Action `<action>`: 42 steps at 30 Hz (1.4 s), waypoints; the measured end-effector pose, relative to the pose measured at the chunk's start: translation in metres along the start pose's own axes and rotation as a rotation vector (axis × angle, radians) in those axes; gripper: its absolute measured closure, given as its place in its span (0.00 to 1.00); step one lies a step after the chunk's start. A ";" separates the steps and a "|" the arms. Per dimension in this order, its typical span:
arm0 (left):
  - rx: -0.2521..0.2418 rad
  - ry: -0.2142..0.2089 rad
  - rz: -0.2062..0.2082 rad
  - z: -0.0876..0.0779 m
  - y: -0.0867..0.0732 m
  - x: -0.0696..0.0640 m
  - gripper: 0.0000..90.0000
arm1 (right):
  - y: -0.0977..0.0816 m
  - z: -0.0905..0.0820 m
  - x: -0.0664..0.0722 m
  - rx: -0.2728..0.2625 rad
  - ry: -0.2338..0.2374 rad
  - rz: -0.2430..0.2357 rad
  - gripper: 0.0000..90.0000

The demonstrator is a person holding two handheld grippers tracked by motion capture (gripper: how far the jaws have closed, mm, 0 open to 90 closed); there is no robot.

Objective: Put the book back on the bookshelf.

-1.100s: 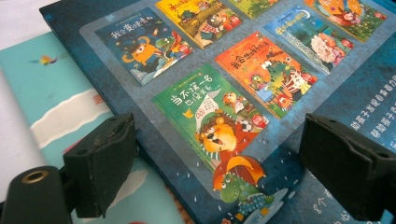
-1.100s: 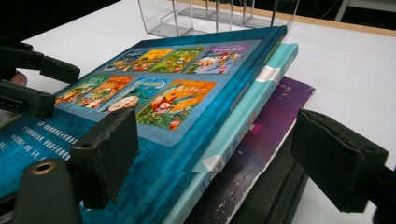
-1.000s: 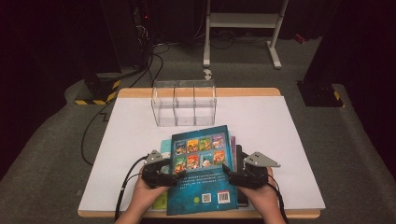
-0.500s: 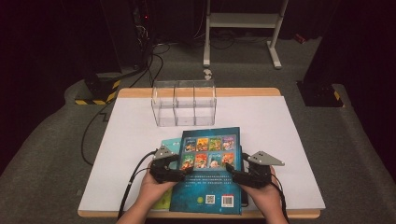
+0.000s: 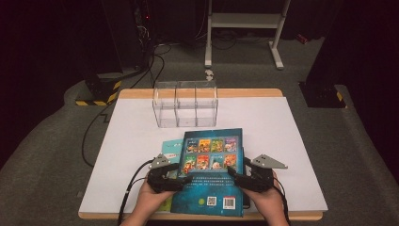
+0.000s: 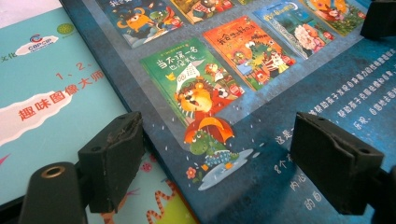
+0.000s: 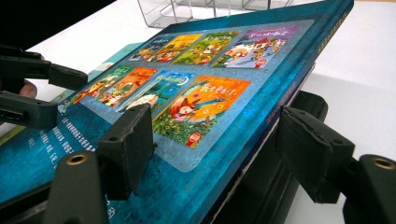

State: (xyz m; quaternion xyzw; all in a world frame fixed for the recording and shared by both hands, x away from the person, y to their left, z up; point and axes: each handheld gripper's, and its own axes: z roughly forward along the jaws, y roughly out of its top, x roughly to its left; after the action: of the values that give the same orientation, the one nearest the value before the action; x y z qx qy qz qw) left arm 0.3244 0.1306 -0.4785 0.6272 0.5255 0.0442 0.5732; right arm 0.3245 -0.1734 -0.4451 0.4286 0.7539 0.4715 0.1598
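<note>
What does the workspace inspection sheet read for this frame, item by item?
Surface: white table, wooden edge at the far and near sides.
Job's things: blue book lying back cover up on a teal book; something black lies under its right edge.
Clutter: clear organizer with three compartments, behind the books.
Grippers: left gripper at the blue book's left edge, right gripper at its right edge; both have just been closing, the book's edge between each pair of jaws, pads not yet pressing.
Cables: a black cable trails from the left gripper; more lie on the floor behind.
Surroundings: grey carpet, white stand, dark backdrop.
</note>
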 end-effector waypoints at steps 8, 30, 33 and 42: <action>0.008 0.006 0.001 0.013 0.012 0.005 0.22 | 0.006 0.005 -0.005 0.009 -0.009 0.009 0.32; -0.032 0.008 -0.017 0.019 0.015 0.009 0.23 | 0.020 0.022 -0.003 0.069 -0.056 0.032 0.23; -0.039 0.014 -0.020 0.023 0.018 0.010 0.23 | 0.024 0.028 -0.005 0.077 -0.064 0.044 0.23; -0.047 0.019 0.001 0.023 0.019 0.010 0.24 | 0.025 0.034 -0.010 0.069 -0.076 0.054 0.23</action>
State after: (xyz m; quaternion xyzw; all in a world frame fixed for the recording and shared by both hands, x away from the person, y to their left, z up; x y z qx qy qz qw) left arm 0.3556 0.1265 -0.4775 0.6132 0.5295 0.0628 0.5828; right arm 0.3647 -0.1567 -0.4423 0.4717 0.7513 0.4327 0.1607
